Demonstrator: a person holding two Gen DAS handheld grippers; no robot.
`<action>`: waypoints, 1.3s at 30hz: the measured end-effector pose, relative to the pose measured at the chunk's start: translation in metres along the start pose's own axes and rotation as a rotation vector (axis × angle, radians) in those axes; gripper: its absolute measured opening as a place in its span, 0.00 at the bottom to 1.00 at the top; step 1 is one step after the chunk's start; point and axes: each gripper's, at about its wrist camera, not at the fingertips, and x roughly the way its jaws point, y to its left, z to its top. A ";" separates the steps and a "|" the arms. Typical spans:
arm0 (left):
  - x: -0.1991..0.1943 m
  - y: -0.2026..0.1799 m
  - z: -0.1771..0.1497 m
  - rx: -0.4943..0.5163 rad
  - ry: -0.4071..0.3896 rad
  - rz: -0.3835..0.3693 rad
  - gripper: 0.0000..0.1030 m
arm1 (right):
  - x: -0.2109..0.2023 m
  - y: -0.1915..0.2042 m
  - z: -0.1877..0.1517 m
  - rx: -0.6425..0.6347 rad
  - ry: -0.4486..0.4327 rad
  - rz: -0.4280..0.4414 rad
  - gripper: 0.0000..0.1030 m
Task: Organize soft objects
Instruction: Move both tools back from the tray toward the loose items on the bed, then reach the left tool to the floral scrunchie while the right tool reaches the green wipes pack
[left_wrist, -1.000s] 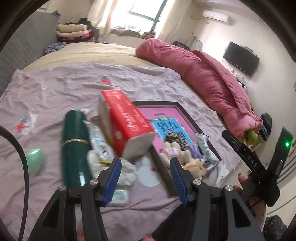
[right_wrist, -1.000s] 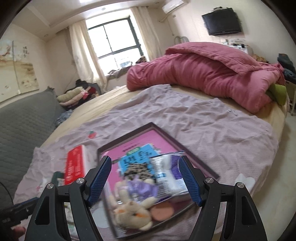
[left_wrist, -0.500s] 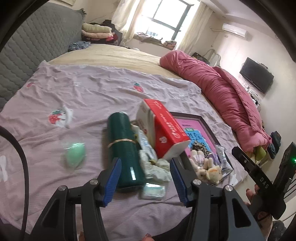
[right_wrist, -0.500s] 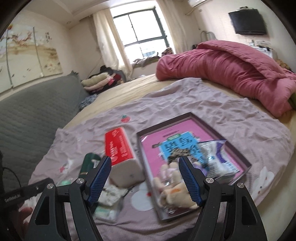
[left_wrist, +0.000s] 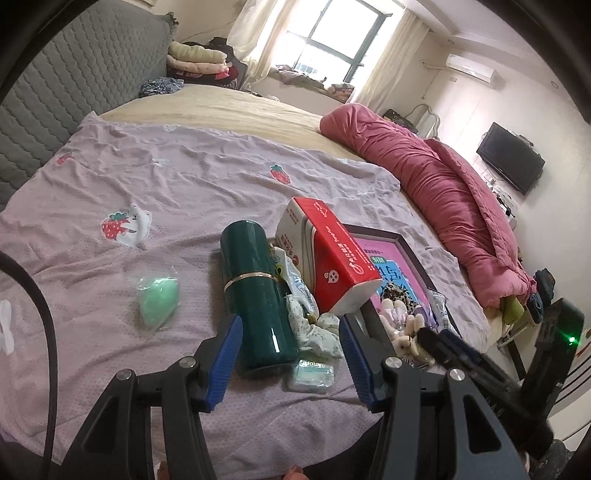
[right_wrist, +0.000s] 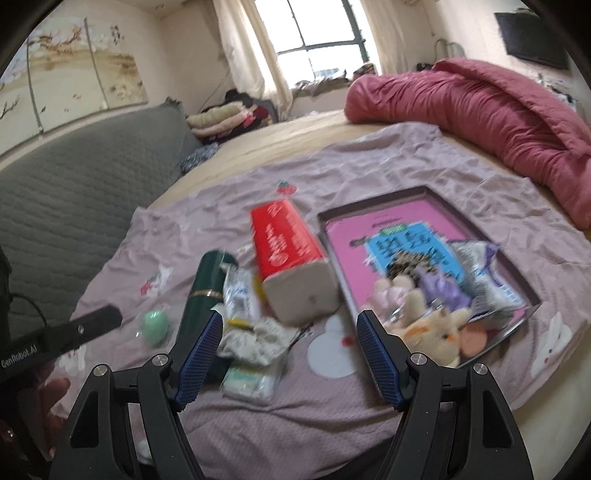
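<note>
On the lilac sheet lies a pile: a dark green bottle (left_wrist: 255, 288) (right_wrist: 201, 288), a red tissue pack (left_wrist: 332, 254) (right_wrist: 288, 243), a floral cloth scrunchie (left_wrist: 314, 328) (right_wrist: 255, 339), a small wipes pack (left_wrist: 312, 374) (right_wrist: 247, 382). A mint green sponge (left_wrist: 159, 299) (right_wrist: 155, 325) sits apart to the left. The dark tray (left_wrist: 373, 230) (right_wrist: 369, 201) to the right holds plush toys (right_wrist: 436, 332) and snack packets. My left gripper (left_wrist: 291, 323) hovers open before the bottle and scrunchie. My right gripper (right_wrist: 290, 315) hovers open before the pile, holding nothing.
A rolled pink quilt (left_wrist: 443, 192) (right_wrist: 498, 110) lies along the bed's far right. A grey padded headboard (left_wrist: 55, 92) bounds the left. Folded clothes are stacked near the window. Bare sheet stretches left of and beyond the pile.
Both grippers swung left, away from the tray toward the pile. The bottle and green sponge now sit nearer the middle of the left view. Both stayed open.
</note>
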 end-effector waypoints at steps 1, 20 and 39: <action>0.000 0.000 0.000 0.002 -0.002 0.000 0.53 | 0.004 0.003 -0.002 -0.005 0.017 0.004 0.74; 0.026 0.001 -0.017 0.026 0.074 -0.008 0.53 | 0.070 0.043 -0.040 -0.116 0.254 0.003 0.74; 0.036 0.017 -0.020 -0.005 0.101 0.007 0.53 | 0.115 0.060 -0.055 -0.125 0.353 -0.010 0.74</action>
